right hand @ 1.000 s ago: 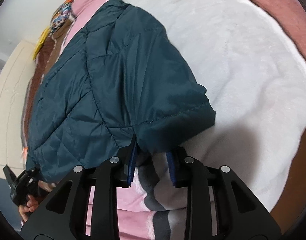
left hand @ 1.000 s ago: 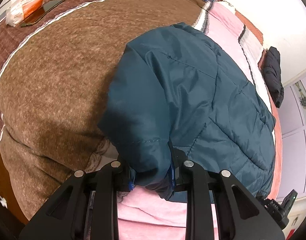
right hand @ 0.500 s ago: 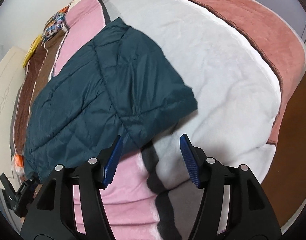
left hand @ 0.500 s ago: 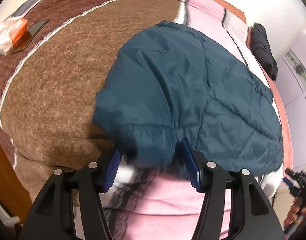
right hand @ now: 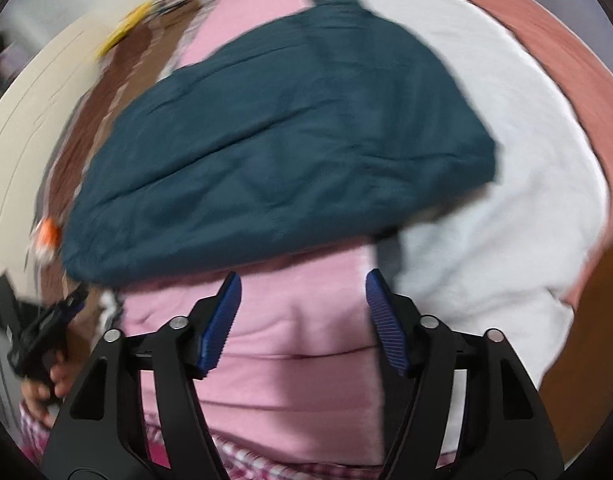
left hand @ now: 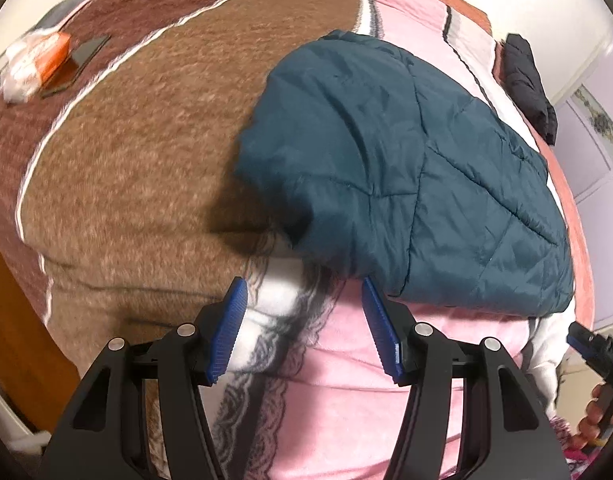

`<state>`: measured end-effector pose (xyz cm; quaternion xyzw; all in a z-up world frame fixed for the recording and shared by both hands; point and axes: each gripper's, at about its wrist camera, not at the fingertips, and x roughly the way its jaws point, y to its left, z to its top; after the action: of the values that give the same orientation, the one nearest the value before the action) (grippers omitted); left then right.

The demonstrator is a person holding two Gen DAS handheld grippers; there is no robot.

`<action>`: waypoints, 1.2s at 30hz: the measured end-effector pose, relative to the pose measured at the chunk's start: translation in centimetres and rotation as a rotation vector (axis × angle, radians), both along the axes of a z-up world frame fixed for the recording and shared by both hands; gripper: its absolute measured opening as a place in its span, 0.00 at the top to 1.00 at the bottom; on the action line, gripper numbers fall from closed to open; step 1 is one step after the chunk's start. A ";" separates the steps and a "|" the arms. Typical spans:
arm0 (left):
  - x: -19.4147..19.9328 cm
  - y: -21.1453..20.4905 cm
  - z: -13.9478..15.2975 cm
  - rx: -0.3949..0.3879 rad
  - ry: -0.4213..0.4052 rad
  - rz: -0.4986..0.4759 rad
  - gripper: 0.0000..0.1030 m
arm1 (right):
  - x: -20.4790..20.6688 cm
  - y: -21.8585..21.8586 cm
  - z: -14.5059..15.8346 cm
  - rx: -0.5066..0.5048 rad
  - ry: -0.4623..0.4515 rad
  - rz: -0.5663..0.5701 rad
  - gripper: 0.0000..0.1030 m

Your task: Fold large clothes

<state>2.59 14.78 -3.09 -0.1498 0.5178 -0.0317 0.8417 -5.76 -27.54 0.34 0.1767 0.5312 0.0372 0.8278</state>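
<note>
A bed (left hand: pixel 118 168) covered by a blanket in brown, pink, white and rose stripes fills both views. On it lies the teal quilted jacket (left hand: pixel 406 184), folded into a compact bundle, resting mostly on the pink and white stripes with one edge over the brown. Beyond the jacket, a black garment (left hand: pixel 526 84) lies at the bed's far edge. Beside the jacket, across the brown stripe, sit a dark phone (left hand: pixel 80 64) and an orange-and-white packet (left hand: pixel 36 64). The left hand-held gripper (left hand: pixel 304 328) hovers just short of the jacket's near edge, jaws spread wide, holding nothing. The right hand-held gripper (right hand: pixel 302 320) is likewise wide open and empty, near the jacket's edge; its view is blurred.
</note>
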 end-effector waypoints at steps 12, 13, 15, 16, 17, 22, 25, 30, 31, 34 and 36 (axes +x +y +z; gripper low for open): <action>1.0 1.3 -0.2 -0.205 0.006 0.122 0.27 | 4.1 11.1 3.3 -0.182 -0.198 0.480 0.37; 1.2 1.4 -0.3 -0.234 0.013 0.137 0.26 | 4.8 11.5 3.5 -0.184 -0.207 0.483 0.37; 1.9 1.8 -0.7 -0.298 0.026 0.174 0.26 | 6.7 12.3 4.0 -0.175 -0.226 0.472 0.41; 2.1 1.8 -0.7 -0.312 0.027 0.185 0.25 | 8.0 12.8 4.2 -0.158 -0.232 0.466 0.44; 2.4 2.0 -0.8 -0.329 0.029 0.200 0.24 | 8.8 13.0 4.1 -0.156 -0.230 0.460 0.47; 3.9 2.0 -1.4 -0.366 0.042 0.237 0.23 | 12.7 14.2 3.9 -0.208 -0.233 0.431 0.72; 4.8 1.9 -1.8 -0.375 0.047 0.241 0.23 | 14.5 14.1 3.5 -0.184 -0.207 0.418 0.86; 6.1 1.9 -3.1 -0.394 0.086 0.249 0.23 | 16.8 13.6 2.9 -0.169 -0.184 0.378 0.90; 6.3 1.8 -3.5 -0.402 0.096 0.253 0.23 | 17.5 13.4 2.6 -0.173 -0.173 0.356 0.90; 6.6 1.6 -3.8 -0.409 0.102 0.255 0.23 | 19.4 12.6 2.6 -0.137 -0.163 0.295 0.90; 6.7 1.4 -3.8 -0.398 0.096 0.248 0.23 | 21.3 11.8 3.0 -0.126 -0.166 0.247 0.90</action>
<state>9.26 16.20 -6.89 -0.3764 0.5184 -0.0225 0.7675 15.54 -15.71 3.39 0.0541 0.4799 0.1200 0.8674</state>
